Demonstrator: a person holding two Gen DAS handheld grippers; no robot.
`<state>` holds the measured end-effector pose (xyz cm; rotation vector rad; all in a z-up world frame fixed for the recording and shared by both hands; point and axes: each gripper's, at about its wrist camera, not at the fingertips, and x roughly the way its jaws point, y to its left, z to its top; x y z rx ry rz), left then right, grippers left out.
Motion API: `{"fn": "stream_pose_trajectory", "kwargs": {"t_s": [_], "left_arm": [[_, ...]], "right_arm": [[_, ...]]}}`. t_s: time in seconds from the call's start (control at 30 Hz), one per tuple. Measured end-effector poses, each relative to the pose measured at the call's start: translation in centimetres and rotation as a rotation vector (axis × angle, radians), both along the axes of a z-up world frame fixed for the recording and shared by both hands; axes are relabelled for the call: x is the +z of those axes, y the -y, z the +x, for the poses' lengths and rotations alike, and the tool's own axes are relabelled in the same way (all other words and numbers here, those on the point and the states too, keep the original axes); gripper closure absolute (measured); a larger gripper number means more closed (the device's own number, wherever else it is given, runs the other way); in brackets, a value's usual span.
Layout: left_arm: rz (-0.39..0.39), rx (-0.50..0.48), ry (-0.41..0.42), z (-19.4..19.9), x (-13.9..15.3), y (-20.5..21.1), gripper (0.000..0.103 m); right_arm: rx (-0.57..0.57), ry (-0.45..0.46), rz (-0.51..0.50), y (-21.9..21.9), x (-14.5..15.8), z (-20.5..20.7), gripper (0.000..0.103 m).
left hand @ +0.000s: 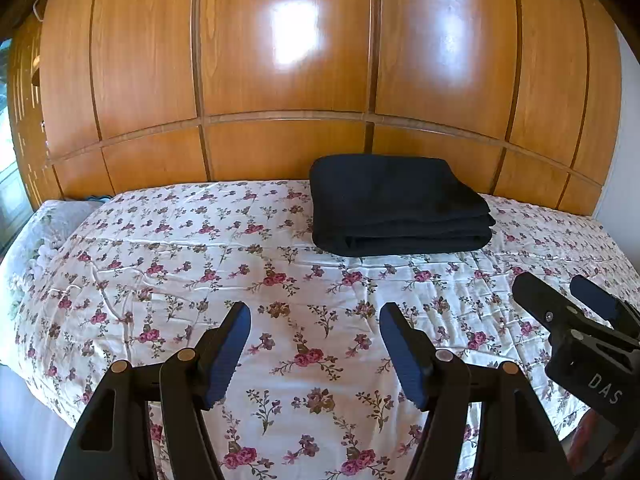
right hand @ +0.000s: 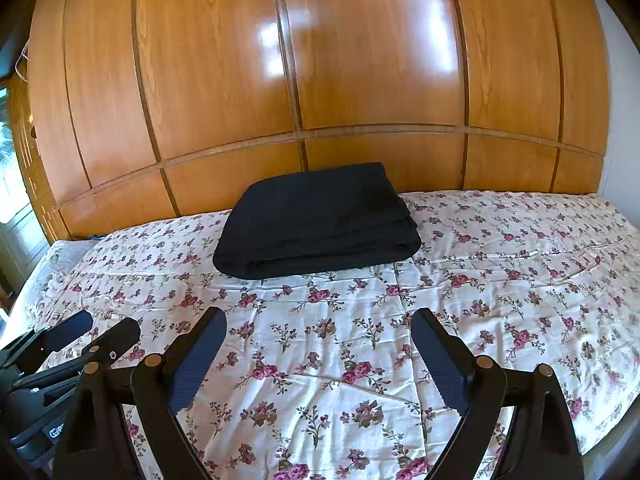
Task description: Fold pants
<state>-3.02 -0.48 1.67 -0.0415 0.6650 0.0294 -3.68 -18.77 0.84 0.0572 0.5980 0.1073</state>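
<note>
Both the left tongs (left hand: 315, 324) and right tongs (right hand: 319, 330) hung apart and empty above the bed (right hand: 500, 280), well short of the folded dark pants (right hand: 320, 224) near the wardrobe (right hand: 360, 60), suggesting folding complete, withdrawal next.

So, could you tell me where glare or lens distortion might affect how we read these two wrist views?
Left wrist view: bright window glare blows out patches of the wardrobe, and the fisheye bows its panel seams. Right wrist view: similar glare on the doors, same barrel curving. In both, the folded dark pants show little fabric detail, and the floral bedspread stays sharp and evenly lit.
</note>
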Motion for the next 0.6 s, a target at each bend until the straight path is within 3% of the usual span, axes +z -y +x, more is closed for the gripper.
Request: {"fn": "stream_pose_trajectory", "kwargs": {"t_s": [0.6], "left_arm": [[-0.009,-0.006,-0.024,0.23,-0.40,-0.11,0.035]], "right_arm": [[0.010,-0.012,0.003,-0.01,-0.13,0.15,0.009]]}}
